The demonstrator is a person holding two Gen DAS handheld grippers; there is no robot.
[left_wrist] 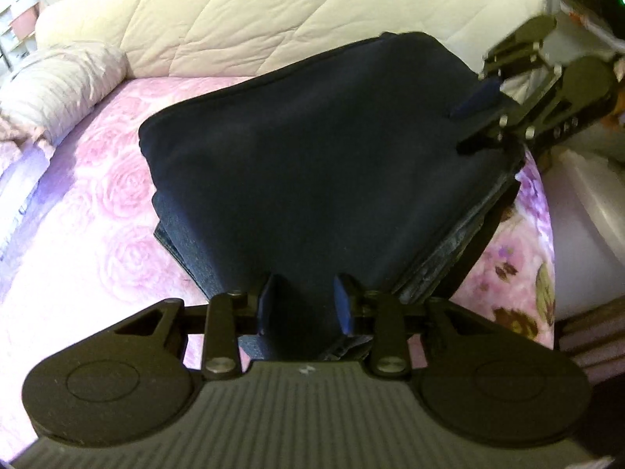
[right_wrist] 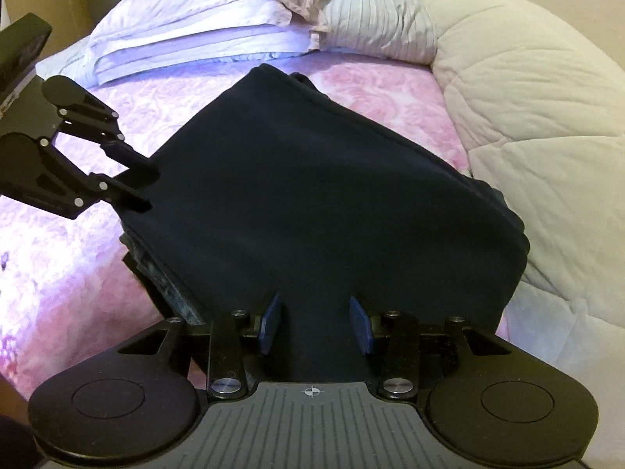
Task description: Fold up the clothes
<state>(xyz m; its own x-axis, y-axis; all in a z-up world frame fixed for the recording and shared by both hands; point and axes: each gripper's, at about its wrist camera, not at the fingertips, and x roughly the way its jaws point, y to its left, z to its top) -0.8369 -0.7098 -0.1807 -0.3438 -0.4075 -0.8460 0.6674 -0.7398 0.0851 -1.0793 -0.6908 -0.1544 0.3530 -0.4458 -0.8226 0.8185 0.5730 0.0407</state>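
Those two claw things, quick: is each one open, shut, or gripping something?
Left gripper: closed on a corner of the dark navy garment.
Right gripper: closed on another bunch of it.

- Setting: a bedroom in a home.
- Bed [right_wrist: 390, 90] spread with a pink rose-patterned sheet, filling most of both views.
- Cream quilted duvet [right_wrist: 527, 117] bunched along the right side.
- Pillows [right_wrist: 187, 27] stacked at the far end, one grey-striped [right_wrist: 383, 23].
- Dark folded garment [right_wrist: 312, 195] lying on the sheet.
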